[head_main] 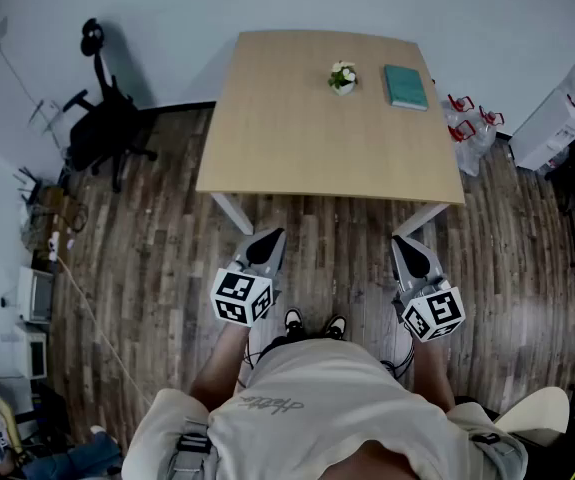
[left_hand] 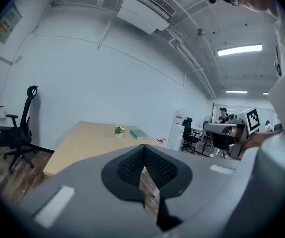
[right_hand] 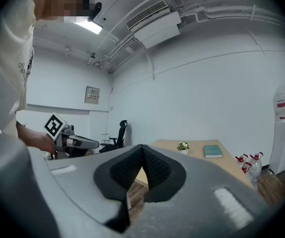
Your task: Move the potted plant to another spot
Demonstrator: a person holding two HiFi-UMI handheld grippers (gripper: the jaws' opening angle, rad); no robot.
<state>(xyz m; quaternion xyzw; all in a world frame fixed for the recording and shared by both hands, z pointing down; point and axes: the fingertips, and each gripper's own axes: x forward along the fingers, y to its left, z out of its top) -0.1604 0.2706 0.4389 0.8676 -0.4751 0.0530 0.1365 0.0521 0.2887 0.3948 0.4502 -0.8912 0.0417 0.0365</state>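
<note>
A small potted plant (head_main: pixel 343 78) with white flowers stands on the far part of the wooden table (head_main: pixel 297 138), beside a teal book (head_main: pixel 405 86). In the left gripper view the potted plant (left_hand: pixel 118 131) is small and distant; in the right gripper view the potted plant (right_hand: pixel 183 147) is also far off. My left gripper (head_main: pixel 269 240) and right gripper (head_main: pixel 403 243) hover over the floor before the table's near edge, well short of the plant. Both are shut, with nothing between the jaws. The left gripper (left_hand: pixel 143 155) and right gripper (right_hand: pixel 142 152) each show pads meeting.
A black office chair (head_main: pixel 102 118) stands left of the table. Red-capped bottles (head_main: pixel 467 118) and a white box (head_main: pixel 557 118) sit at the right. Clutter lines the left wall. A water dispenser (left_hand: pixel 178 128) and people at desks show beyond the table.
</note>
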